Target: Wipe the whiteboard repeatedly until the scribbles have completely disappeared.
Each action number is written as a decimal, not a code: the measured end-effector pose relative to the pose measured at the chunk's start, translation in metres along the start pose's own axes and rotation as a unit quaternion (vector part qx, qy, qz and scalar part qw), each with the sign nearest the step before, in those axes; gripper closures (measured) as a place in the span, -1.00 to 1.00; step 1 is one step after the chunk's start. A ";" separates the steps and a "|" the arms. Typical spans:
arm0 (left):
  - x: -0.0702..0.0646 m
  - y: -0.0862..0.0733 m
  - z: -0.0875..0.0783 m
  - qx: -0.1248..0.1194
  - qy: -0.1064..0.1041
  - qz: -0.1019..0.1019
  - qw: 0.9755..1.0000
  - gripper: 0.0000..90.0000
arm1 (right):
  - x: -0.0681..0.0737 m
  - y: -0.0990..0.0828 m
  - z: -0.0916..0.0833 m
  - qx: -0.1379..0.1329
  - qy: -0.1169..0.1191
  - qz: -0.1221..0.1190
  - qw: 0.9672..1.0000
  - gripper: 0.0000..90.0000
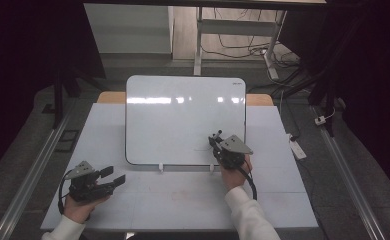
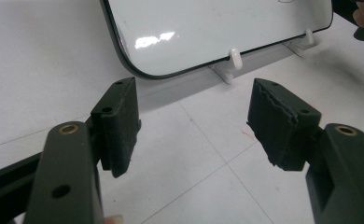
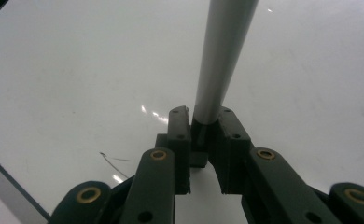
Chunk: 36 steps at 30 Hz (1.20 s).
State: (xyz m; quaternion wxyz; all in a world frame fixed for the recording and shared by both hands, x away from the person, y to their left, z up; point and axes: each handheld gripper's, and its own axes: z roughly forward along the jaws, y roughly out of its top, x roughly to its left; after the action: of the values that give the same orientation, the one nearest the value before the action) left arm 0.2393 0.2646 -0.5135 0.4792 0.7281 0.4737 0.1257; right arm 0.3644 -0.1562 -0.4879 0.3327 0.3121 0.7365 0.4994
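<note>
Fingers (image 3: 185, 135) of the right gripper (image 3: 203, 122) clench a slim grey marker (image 3: 220, 60) at frame centre; left gripper (image 2: 194, 126) released.

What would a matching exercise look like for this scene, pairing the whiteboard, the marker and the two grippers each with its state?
Things:
1. whiteboard
2. marker
3. left gripper
4. right gripper

States:
A. jaws apart, nothing between them
B. propped on small white feet on the table
C. clamped between two black jaws
D. shut on a grey barrel, over the board

Pairs: 1-B, 2-C, 3-A, 4-D
</note>
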 end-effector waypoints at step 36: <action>0.000 0.000 0.002 0.004 -0.001 -0.001 1.000 -0.24 | 0.002 -0.012 -0.011 0.010 0.005 0.000 1.000 0.73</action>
State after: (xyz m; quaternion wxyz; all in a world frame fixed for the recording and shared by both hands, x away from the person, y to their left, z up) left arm 0.2405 0.2635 -0.5146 0.4772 0.7293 0.4748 0.1228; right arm 0.3531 -0.1637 -0.4965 0.3258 0.3135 0.7430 0.4934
